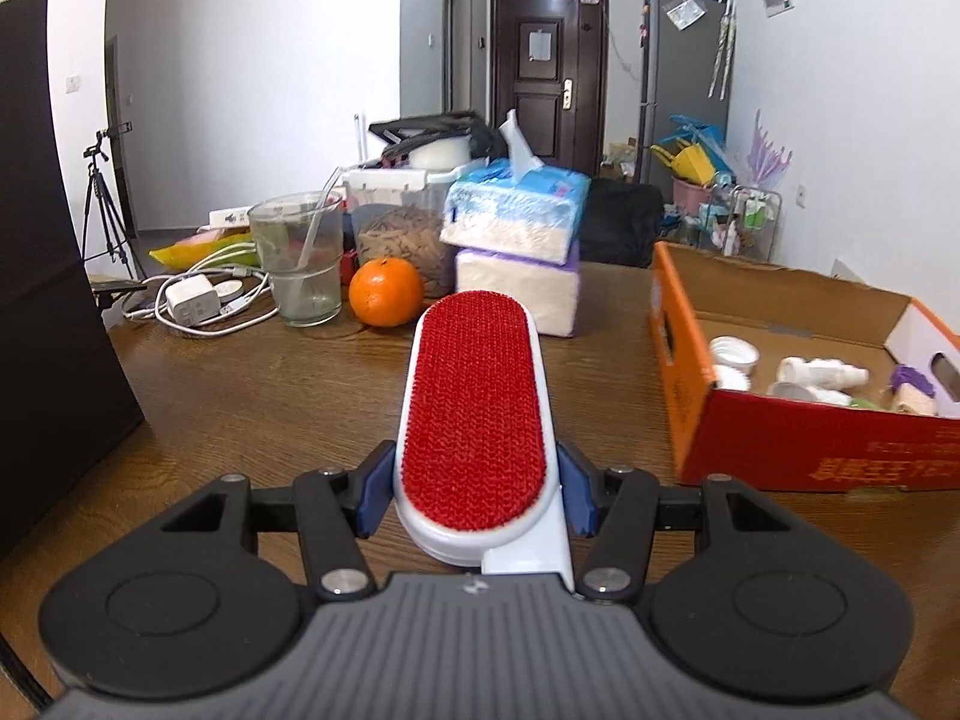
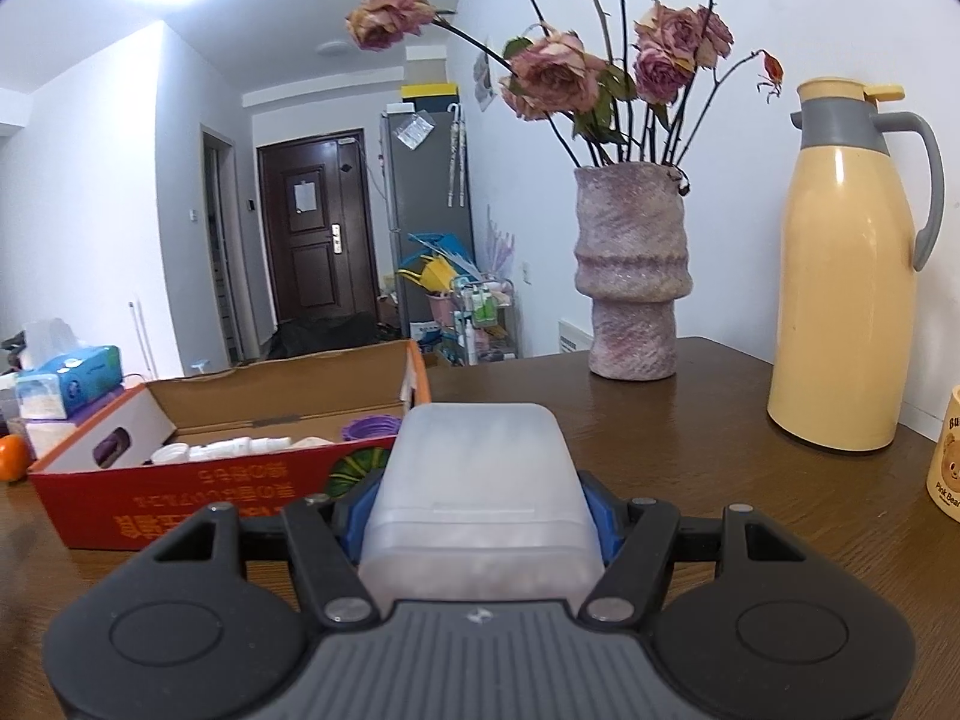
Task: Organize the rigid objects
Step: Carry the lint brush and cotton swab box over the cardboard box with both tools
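Left tool (image 1: 474, 495) pinches red lint brush (image 1: 474, 402) above the bench (image 1: 252, 396), right tool (image 2: 480, 519) pinches frosted plastic case (image 2: 480, 480) above the bench, orange cardboard box (image 1: 798, 450) with small bottles just beside both.

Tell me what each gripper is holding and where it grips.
The left gripper clamps a lint brush by the sides of its near end. The right gripper clamps a frosted plastic box by its two sides.

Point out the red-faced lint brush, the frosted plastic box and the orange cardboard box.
Red-faced white lint brush (image 1: 471, 414): left wrist view, middle of its red pad.
Frosted translucent plastic box (image 2: 480, 480): right wrist view, its top face.
Orange cardboard box (image 1: 798, 441): left wrist view, its near outer wall.
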`<state>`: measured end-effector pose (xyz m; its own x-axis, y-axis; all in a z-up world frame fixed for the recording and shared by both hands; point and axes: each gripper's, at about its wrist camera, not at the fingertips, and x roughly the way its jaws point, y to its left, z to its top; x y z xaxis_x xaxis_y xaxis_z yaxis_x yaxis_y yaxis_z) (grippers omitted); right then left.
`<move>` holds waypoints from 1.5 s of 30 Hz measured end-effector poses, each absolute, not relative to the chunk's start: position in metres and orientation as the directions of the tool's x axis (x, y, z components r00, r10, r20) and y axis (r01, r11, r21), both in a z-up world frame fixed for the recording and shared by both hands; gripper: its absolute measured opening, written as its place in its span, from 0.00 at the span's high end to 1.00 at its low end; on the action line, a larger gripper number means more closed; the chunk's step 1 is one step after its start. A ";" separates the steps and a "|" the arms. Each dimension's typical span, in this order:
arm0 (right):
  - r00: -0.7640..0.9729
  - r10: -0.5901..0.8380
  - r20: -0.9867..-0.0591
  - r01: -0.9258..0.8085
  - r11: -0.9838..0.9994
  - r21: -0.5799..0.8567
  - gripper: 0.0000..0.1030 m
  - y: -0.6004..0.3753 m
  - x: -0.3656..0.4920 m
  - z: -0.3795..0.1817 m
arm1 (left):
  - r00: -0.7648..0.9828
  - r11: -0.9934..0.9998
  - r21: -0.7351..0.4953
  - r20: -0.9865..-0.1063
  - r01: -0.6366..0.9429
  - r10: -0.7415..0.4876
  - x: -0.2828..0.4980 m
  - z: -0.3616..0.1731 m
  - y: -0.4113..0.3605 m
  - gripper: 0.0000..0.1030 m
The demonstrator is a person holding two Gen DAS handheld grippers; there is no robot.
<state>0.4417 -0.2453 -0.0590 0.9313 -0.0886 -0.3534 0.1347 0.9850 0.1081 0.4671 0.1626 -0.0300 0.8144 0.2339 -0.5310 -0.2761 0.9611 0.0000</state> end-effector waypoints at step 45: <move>0.959 0.094 -0.269 -0.070 0.993 0.098 0.37 -0.178 0.443 -0.036 | 0.881 0.987 -0.098 -0.469 -0.125 0.065 0.464 0.008 0.049 0.45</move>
<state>0.4427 -0.1781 -0.0361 0.9585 0.0940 -0.2690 -0.0699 0.9927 0.0978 0.4639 0.0486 0.0079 0.8810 0.0652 -0.4685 -0.1249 0.9874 -0.0975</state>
